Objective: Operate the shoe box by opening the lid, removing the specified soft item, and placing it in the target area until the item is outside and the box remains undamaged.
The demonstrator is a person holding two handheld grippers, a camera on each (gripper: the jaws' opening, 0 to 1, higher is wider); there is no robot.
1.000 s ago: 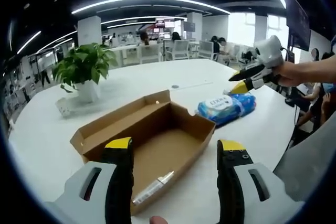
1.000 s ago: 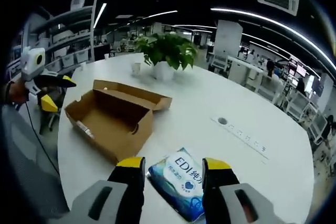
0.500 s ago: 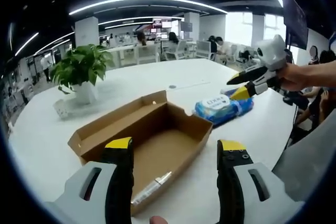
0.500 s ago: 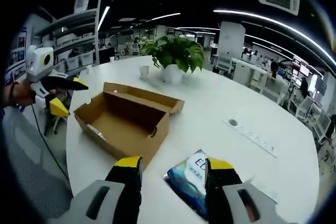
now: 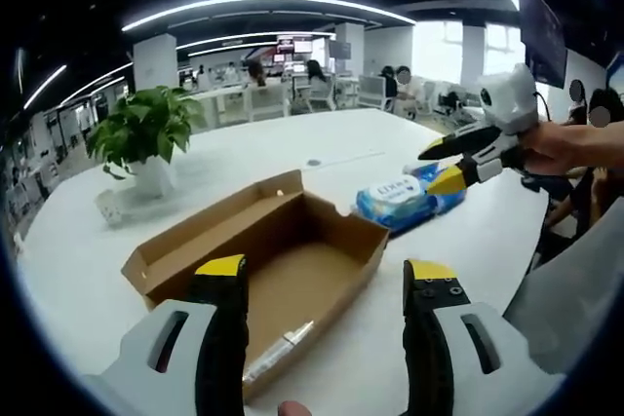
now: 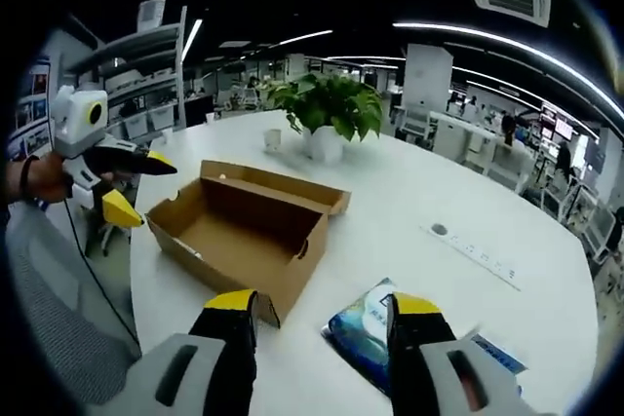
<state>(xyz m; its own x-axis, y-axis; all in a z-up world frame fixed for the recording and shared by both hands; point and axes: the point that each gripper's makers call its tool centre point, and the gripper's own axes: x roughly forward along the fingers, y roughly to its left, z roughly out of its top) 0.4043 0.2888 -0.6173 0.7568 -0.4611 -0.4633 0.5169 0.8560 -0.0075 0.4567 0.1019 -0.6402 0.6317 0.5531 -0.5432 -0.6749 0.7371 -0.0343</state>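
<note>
On the tabletop beside the open shoe box lies the soft, light wipes pack, best pinched mid-body, beneath my right tool, both tools wide open, empty.

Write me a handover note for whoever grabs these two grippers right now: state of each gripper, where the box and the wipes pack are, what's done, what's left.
Left gripper: open, empty, over the near end of the shoe box.
Right gripper: open, empty, hanging above the wipes pack, not gripping it.
Shoe box: on the white table, lid open and folded back, no damage visible. A small pale strip lies inside at the near wall; what it is, I cannot tell.
Wipes pack: on the table beside the box, outside it.
Done: lid opened, pack out.
Left: confirm the pack sits in the target area; no marked area is visible.
</note>
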